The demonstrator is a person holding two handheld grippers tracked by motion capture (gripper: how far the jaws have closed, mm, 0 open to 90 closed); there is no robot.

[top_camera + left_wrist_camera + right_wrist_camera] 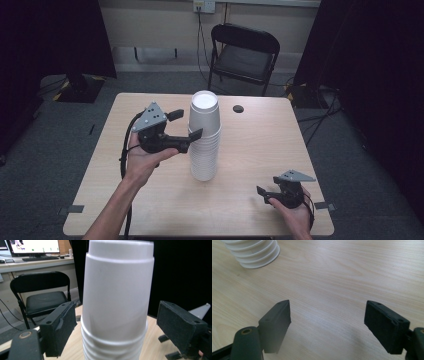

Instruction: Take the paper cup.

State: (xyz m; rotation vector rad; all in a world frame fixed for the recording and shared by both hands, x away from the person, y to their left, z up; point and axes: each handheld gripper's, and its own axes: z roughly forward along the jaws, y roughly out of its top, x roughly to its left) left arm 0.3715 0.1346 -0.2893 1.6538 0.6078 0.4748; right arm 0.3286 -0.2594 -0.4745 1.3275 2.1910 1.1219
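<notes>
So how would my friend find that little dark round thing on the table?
Start at the light wooden table, then find the tall stack of white foam cups in its middle. Look past the stack towards the far edge, nearer the black folding chair: the small dark round disc lies flat there, alone, the only tiny dark spot on the bare wood.

White cups (204, 135), ribbed rims; tabletop (260, 150) pale wood grain. Black jaws, grey plates on both grippers. Chair (244, 52) black, floor (60, 145) grey.
</notes>
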